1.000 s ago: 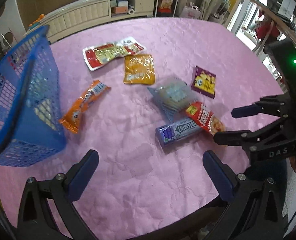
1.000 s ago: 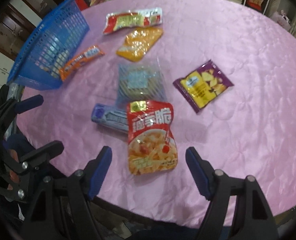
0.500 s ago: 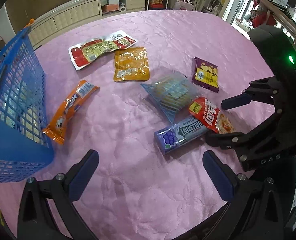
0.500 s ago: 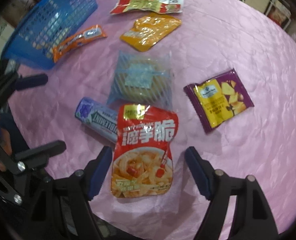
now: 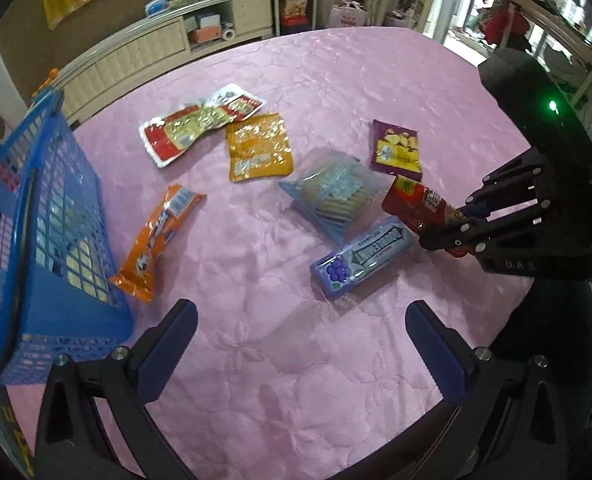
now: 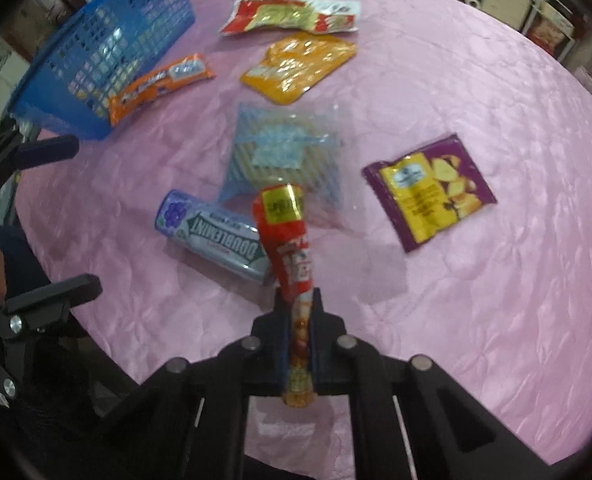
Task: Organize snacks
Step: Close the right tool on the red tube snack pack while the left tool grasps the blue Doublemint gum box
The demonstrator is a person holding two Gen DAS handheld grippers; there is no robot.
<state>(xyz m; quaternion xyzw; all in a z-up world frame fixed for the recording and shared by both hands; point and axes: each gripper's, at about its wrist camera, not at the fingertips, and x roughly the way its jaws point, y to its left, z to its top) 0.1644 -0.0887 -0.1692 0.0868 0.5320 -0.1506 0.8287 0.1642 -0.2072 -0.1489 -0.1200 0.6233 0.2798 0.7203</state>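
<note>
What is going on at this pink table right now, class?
A person with a gripper in each hand is sorting snacks. The right gripper has just closed on the red snack packet, which now stands squeezed between its fingers. The left gripper hangs open over the pink tablecloth, holding nothing. A gum pack, a purple packet, a clear blue bag and three more packets lie loose, with the blue basket at the table's edge.
</note>
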